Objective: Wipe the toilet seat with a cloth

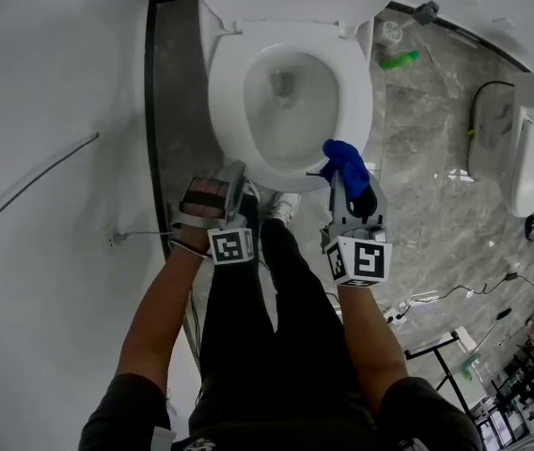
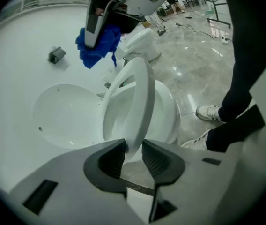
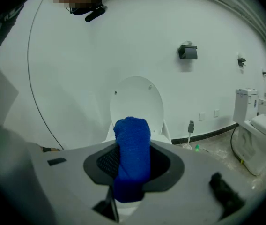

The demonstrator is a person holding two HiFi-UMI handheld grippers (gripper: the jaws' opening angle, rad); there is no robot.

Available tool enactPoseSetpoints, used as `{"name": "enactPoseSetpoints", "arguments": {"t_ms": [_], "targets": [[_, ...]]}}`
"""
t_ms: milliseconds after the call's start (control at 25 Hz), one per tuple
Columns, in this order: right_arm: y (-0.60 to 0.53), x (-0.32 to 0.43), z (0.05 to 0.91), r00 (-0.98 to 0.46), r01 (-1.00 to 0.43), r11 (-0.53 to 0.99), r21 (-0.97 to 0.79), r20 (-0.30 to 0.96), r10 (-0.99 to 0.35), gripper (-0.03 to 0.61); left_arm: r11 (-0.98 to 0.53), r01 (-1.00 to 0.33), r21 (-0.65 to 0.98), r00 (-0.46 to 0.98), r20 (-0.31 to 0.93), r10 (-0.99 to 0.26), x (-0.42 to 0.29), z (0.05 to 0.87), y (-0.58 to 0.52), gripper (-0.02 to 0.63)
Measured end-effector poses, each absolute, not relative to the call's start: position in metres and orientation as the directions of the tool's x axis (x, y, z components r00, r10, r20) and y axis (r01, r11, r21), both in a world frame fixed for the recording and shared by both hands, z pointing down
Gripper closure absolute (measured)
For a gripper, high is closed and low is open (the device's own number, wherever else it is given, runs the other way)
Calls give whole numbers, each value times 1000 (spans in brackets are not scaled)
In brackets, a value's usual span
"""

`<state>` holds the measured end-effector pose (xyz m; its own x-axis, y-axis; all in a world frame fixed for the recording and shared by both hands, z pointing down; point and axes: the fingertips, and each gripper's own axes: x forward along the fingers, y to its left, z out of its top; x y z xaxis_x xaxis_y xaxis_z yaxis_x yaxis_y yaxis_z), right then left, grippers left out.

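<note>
The white toilet seat (image 1: 356, 101) lies around the bowl, with the lid (image 3: 136, 102) raised against the wall. My left gripper (image 1: 232, 175) is at the seat's front left rim. In the left gripper view the seat's edge (image 2: 140, 93) passes between the jaws of the left gripper (image 2: 133, 156); a gap shows at one pad, so it is open. My right gripper (image 1: 347, 181) hovers over the seat's front right, shut on a bunched blue cloth (image 1: 345, 161). That cloth (image 3: 132, 158) fills the jaws in the right gripper view and also shows in the left one (image 2: 98, 43).
The person's dark-trousered legs and white shoes (image 1: 284, 209) stand right in front of the bowl. A white wall (image 1: 51, 158) closes the left side. On the marble floor to the right are a green bottle (image 1: 400, 60), a second toilet (image 1: 521, 153) and cables (image 1: 455, 294).
</note>
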<state>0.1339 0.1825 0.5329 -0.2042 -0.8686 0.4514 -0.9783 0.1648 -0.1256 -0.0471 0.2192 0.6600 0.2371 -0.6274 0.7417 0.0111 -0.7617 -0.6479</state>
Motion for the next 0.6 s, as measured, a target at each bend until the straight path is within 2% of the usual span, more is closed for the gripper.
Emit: {"name": "enactPoseSetpoints", "arguments": {"t_ms": [280, 600], "targets": [[186, 132, 558, -207, -978, 171, -118, 485, -850, 471, -832, 111, -543, 173, 835, -522, -50, 727, 235, 489], [172, 125, 581, -223, -975, 188, -120, 503, -835, 471, -896, 46, -442, 145, 890, -431, -42, 766, 245, 479]]}}
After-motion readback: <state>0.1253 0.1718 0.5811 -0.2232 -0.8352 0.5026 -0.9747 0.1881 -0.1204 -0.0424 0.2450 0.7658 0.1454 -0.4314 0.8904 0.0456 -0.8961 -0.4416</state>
